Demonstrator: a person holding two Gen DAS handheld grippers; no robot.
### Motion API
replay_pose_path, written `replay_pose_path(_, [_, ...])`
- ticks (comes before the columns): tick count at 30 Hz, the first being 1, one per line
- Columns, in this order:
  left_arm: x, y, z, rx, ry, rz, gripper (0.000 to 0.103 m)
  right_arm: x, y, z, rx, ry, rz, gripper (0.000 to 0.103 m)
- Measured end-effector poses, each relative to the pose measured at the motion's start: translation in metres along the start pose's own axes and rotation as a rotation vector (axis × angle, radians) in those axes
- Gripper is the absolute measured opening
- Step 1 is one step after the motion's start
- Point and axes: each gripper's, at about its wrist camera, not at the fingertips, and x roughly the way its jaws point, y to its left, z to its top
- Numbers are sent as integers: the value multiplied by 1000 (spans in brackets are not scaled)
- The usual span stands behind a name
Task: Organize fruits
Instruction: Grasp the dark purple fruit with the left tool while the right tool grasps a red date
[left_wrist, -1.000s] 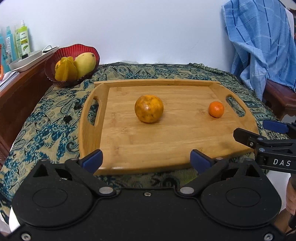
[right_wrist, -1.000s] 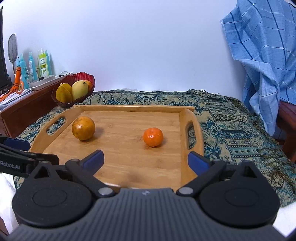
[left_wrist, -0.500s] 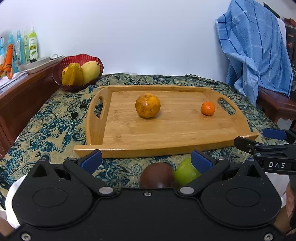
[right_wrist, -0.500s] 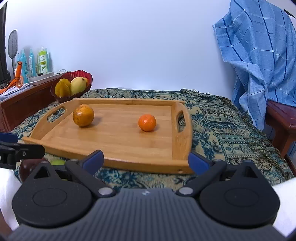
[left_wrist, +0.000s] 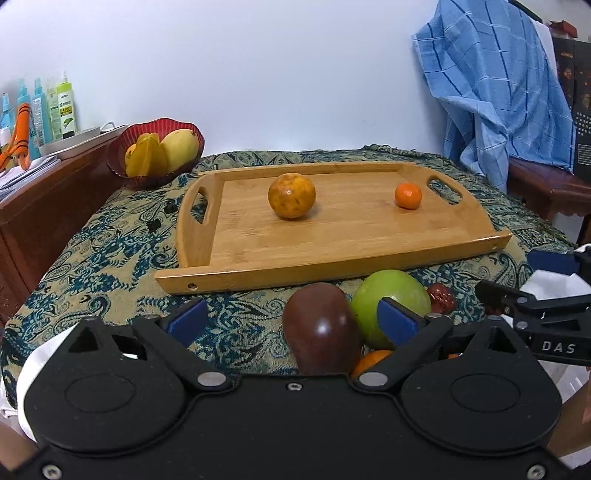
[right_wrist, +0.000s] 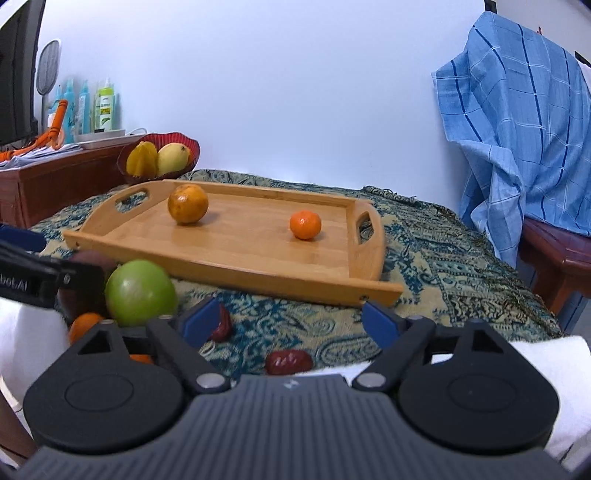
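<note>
A wooden tray (left_wrist: 332, 251) (right_wrist: 258, 258) holds a large orange (left_wrist: 291, 196) (right_wrist: 187, 204) and a small tangerine (left_wrist: 407, 196) (right_wrist: 305, 225). In front of it on the cloth lie a dark purple fruit (left_wrist: 320, 328), a green apple (left_wrist: 388, 299) (right_wrist: 140, 291), red dates (left_wrist: 440, 297) (right_wrist: 289, 362) and small oranges (left_wrist: 371, 362) (right_wrist: 85, 325). My left gripper (left_wrist: 291, 319) is open, with the purple fruit between its fingers. My right gripper (right_wrist: 291, 319) is open above a date.
A red bowl (left_wrist: 155, 155) (right_wrist: 159, 157) with a mango and star fruit stands at the back left. A wooden sideboard (left_wrist: 40, 199) with bottles is at the left. A chair with a blue cloth (left_wrist: 498, 92) (right_wrist: 524, 122) is at the right.
Both grippers have pulled back from the tray toward the table's near edge. The purple fruit, apple, dates and small oranges have come into view.
</note>
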Motion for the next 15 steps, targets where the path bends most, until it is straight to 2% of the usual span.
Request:
replay_pose_path(4, [-4,1,-3,-7,-13,-2,81,1,-1,-5,29,35,3,76])
replay_pose_path(9, [-9,6,-5,-56,-4,-54,51,1,-2,-10,56,54,-1,65])
replay_pose_path(12, [-12,1,-5,-36,-4,-63,41,1,-2,-11,62,63,-2,53])
replay_pose_path(15, [-13,-5,-6,-12,-7,-54,39,2,-1,-11,59,74,-7,47])
